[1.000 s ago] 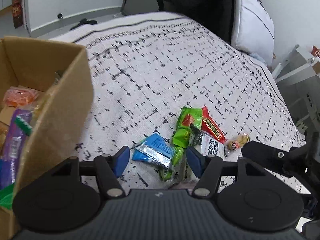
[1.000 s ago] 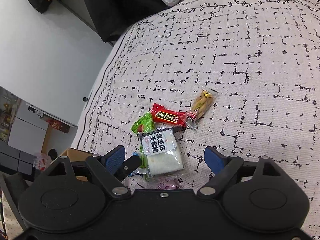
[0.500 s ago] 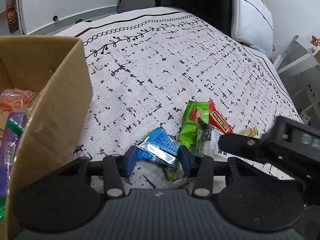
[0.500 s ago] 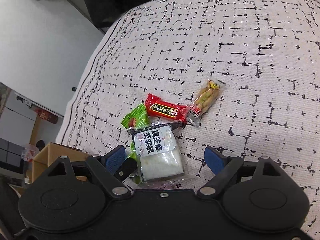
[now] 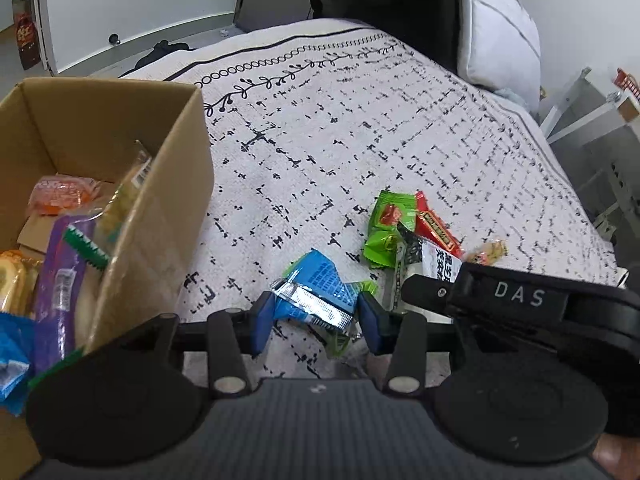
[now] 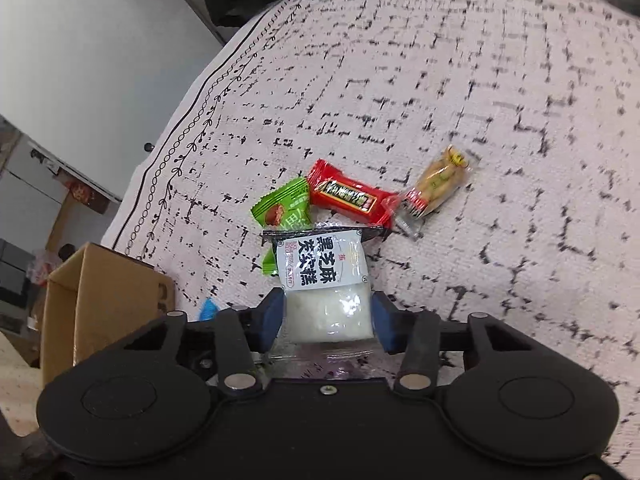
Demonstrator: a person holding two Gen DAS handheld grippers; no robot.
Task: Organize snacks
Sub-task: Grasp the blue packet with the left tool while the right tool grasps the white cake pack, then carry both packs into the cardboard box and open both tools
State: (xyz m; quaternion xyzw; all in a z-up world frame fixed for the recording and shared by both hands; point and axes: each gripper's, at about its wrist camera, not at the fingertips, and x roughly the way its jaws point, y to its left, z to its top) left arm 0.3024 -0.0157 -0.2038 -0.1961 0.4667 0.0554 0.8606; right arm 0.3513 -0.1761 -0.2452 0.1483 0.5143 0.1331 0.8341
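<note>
Several snack packets lie on a patterned bedspread. My left gripper [image 5: 316,322] is shut on a blue packet [image 5: 318,294] with a silver end. My right gripper [image 6: 326,320] is shut on a clear packet of white cake [image 6: 322,284] with a black-lettered label. Beyond it lie a green packet [image 6: 286,206], a red packet [image 6: 348,196] and a small packet of yellow beans [image 6: 442,180]. The green [image 5: 386,228] and red [image 5: 434,228] packets also show in the left wrist view. A cardboard box [image 5: 168,184] with several snacks inside stands at the left.
The right gripper's black body [image 5: 520,304] crosses the lower right of the left wrist view. A white pillow [image 5: 500,28] and dark clothing lie at the bed's far end. The box corner [image 6: 96,296] shows at left in the right wrist view.
Both grippers have closed: the left on the blue packet, the right on the white cake packet. The right gripper has moved in close beside the left.
</note>
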